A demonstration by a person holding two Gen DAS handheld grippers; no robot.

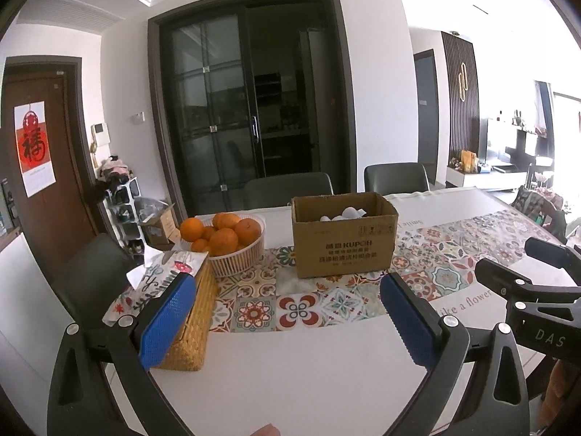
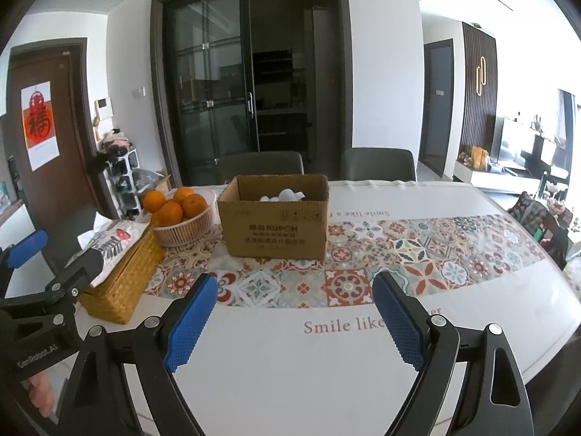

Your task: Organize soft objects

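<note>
On the counter (image 2: 326,363) stands a cardboard box (image 2: 276,218) — inside it lie white soft objects (image 2: 285,194), probably light and easy to crush, best pinched gently at the middle. Both the left gripper (image 1: 287,319) and the right gripper (image 2: 294,316) are wide open and empty — tilted slightly down, well apart from the box.
</note>
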